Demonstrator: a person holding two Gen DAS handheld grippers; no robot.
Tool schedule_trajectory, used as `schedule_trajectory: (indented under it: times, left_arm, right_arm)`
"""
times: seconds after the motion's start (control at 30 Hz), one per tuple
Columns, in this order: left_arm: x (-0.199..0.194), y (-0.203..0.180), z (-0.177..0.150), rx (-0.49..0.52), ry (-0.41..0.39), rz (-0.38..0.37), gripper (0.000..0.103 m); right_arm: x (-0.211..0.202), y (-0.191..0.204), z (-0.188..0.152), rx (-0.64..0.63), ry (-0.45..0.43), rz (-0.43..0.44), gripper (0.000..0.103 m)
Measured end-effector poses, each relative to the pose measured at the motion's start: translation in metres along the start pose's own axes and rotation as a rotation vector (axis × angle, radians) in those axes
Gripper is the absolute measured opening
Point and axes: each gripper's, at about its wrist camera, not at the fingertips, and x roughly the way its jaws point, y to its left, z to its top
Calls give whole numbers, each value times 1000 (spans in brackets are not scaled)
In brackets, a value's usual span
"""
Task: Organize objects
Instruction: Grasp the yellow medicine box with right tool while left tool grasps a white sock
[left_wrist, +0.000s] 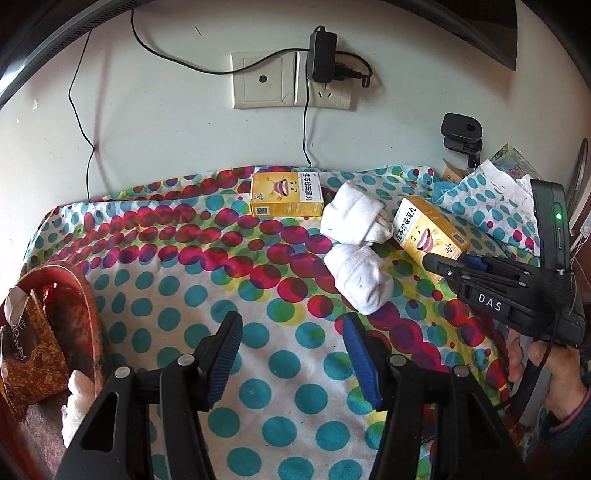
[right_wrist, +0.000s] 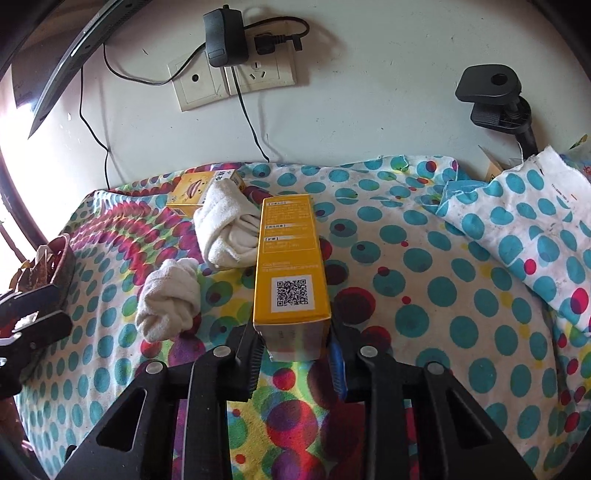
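Note:
My right gripper (right_wrist: 295, 343) is shut on the near end of a yellow box (right_wrist: 290, 262), its pads pressing both sides. The left wrist view shows the same yellow box (left_wrist: 428, 230) at the right, with my right gripper (left_wrist: 448, 264) clamped on it. A second yellow box (left_wrist: 284, 194) lies at the back near the wall, also seen as the second box (right_wrist: 192, 192). Two rolled white socks rest between the boxes: one sock (left_wrist: 352, 214) at the back and another sock (left_wrist: 360, 278) nearer. My left gripper (left_wrist: 291, 354) stands open over the dotted cloth (left_wrist: 221, 295), with nothing between its fingers.
A reddish basket (left_wrist: 86, 295) at the left holds a brown snack packet (left_wrist: 31, 354). Wall sockets with a black adapter (left_wrist: 323, 55) and cables are behind the table. A black clamp mount (left_wrist: 461, 133) and a folded-up piece of dotted cloth (right_wrist: 524, 221) sit at the right.

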Motion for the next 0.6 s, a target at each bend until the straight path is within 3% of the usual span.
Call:
schedule_trajectory:
  times: [0.33, 0.6]
  left_arm:
    - [28, -28, 7, -22, 43, -91, 58]
    - [56, -40, 28, -33, 68, -45, 58]
  right_arm:
    - [-8, -1, -13, 88, 5, 35, 28]
    - [-3, -1, -12, 97, 35, 28, 28]
